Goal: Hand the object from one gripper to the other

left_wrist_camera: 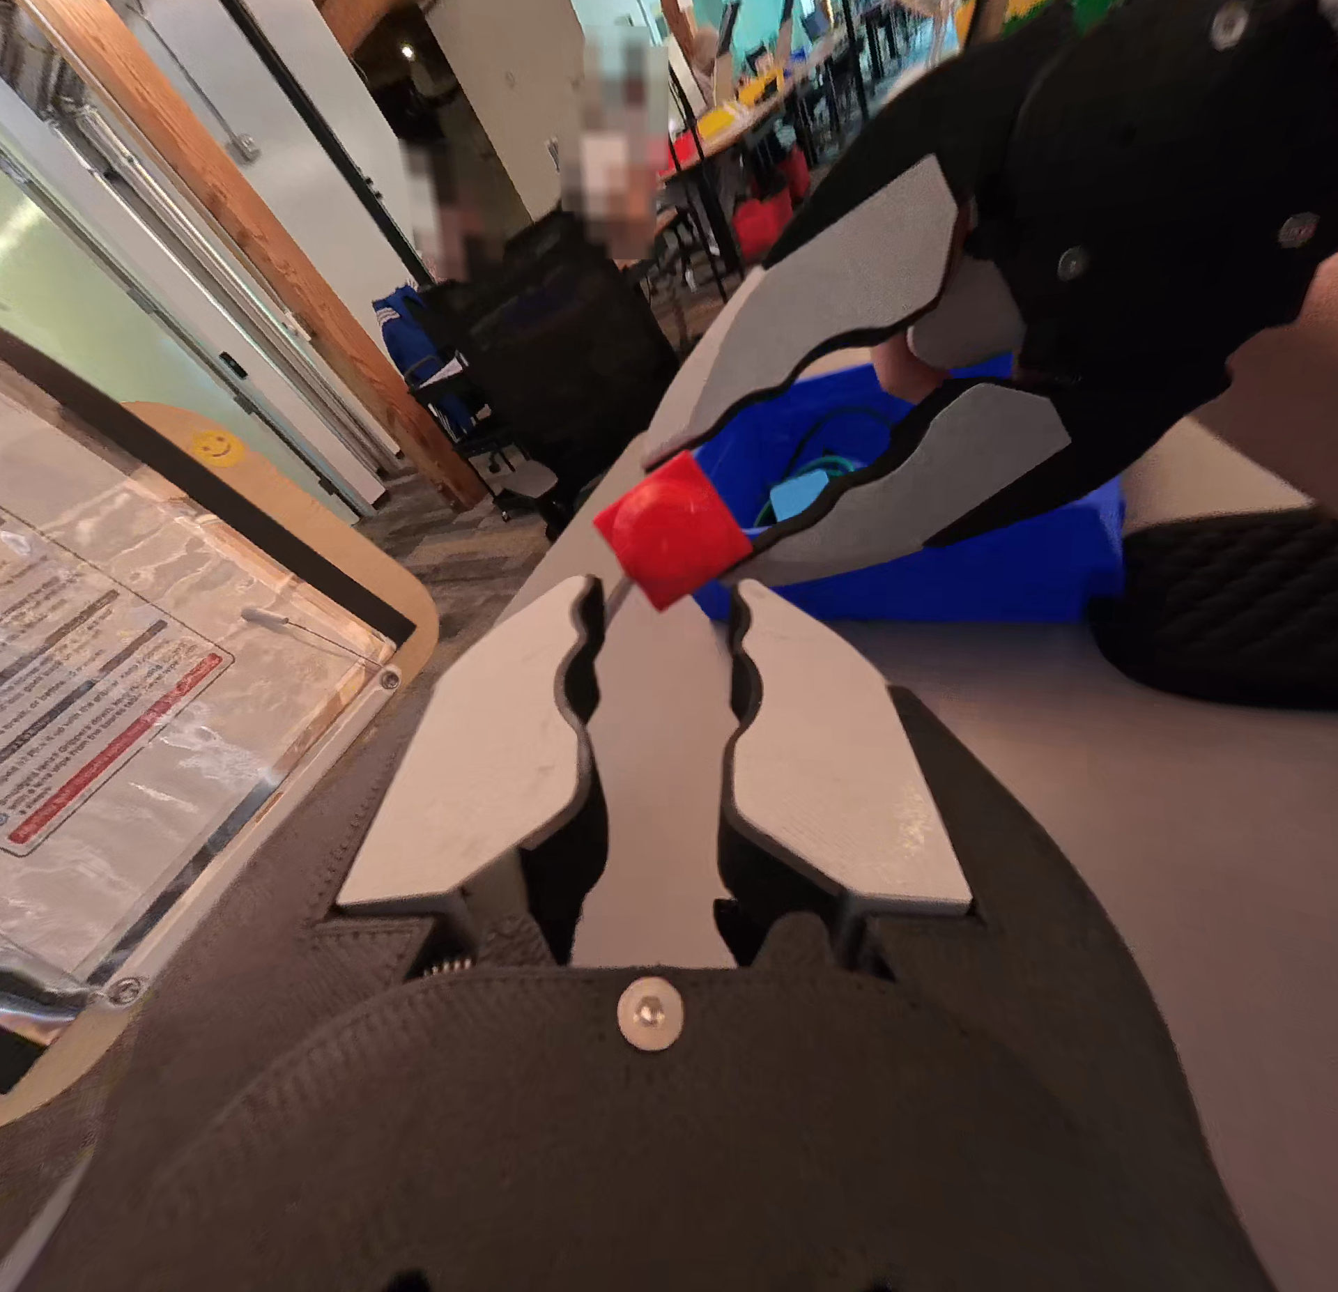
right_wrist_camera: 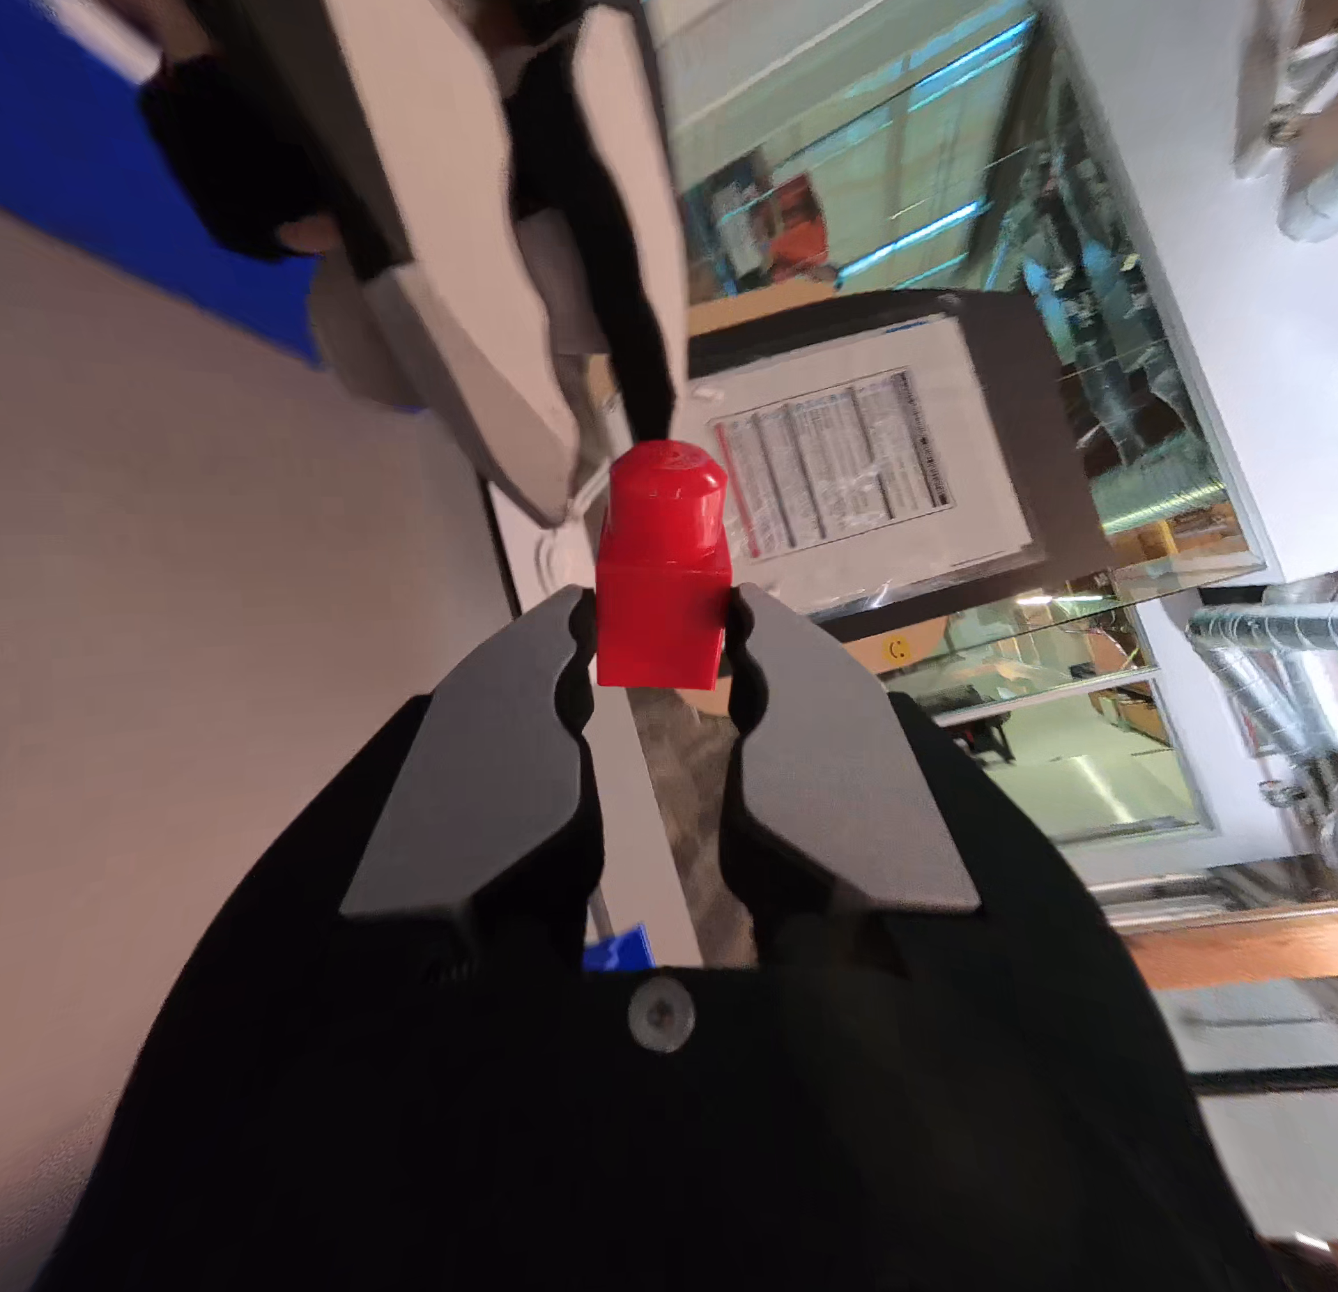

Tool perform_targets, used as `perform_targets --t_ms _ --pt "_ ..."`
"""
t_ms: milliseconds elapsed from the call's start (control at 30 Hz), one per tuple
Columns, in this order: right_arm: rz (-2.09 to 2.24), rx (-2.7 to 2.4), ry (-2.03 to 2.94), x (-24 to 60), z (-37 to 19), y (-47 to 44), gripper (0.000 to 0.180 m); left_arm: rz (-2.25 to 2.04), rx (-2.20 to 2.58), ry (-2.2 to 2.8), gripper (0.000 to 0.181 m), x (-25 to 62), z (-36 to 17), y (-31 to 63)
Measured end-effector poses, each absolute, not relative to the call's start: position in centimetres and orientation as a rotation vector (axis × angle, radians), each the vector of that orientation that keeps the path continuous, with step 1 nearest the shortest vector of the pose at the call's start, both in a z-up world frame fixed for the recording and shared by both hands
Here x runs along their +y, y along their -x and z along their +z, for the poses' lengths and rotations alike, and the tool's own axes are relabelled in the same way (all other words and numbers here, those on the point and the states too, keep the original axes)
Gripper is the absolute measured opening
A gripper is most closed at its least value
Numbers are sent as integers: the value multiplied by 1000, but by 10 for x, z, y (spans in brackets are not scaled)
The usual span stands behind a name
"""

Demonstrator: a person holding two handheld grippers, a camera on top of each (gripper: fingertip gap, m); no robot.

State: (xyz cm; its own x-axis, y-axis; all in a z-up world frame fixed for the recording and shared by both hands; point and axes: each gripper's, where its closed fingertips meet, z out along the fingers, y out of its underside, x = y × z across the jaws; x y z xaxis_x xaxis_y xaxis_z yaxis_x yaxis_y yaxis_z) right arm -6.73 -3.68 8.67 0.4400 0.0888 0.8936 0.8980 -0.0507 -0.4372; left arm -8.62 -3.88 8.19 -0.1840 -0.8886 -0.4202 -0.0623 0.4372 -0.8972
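Where our right gripper (right_wrist_camera: 660, 624) closes its grey fingers (right_wrist_camera: 507, 707) on the red block (right_wrist_camera: 662, 605), we see the square base pinched at the very tips, with the rounded stud pointing forward, away from us. From the left wrist view the same right gripper (left_wrist_camera: 695, 515) reaches in from the upper right, and the red block (left_wrist_camera: 673, 529) sits at its tips, stud facing our left camera. Our left gripper (left_wrist_camera: 662, 595) holds nothing; its fingers (left_wrist_camera: 499, 736) stand parted, a moderate gap between them, and the block hangs just beyond their tips, near but not between them. We cannot tell whether the block brushes the right-hand tip. Behind the block a blue bin (left_wrist_camera: 1013, 569) rests on the grey desk (left_wrist_camera: 1086, 786), with a light blue item and a cable inside. A black quilted pad (left_wrist_camera: 1216, 605) lies just beside the bin on the right. To the left stands a board with a printed sheet (left_wrist_camera: 108, 714) under clear plastic, and a yellow smiley sticker (left_wrist_camera: 217, 448) sits on its wooden edge. Farther back we see black chairs and distant tables.
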Motion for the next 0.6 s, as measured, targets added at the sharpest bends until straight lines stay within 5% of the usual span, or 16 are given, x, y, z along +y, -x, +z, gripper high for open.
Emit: perform_targets --t_ms 33,267,467,600 --pt "-759 -851 1431 -39 98 66 35 -988 1558 871 40 -38 88 88" --pt "710 -228 826 -84 174 70 35 -1663 1320 867 66 -58 126 97" --pt "1304 171 634 -62 156 57 35 -720 1182 548 75 -36 136 103" --pt "1520 254 588 -52 143 79 35 -557 1158 462 68 -49 138 105"
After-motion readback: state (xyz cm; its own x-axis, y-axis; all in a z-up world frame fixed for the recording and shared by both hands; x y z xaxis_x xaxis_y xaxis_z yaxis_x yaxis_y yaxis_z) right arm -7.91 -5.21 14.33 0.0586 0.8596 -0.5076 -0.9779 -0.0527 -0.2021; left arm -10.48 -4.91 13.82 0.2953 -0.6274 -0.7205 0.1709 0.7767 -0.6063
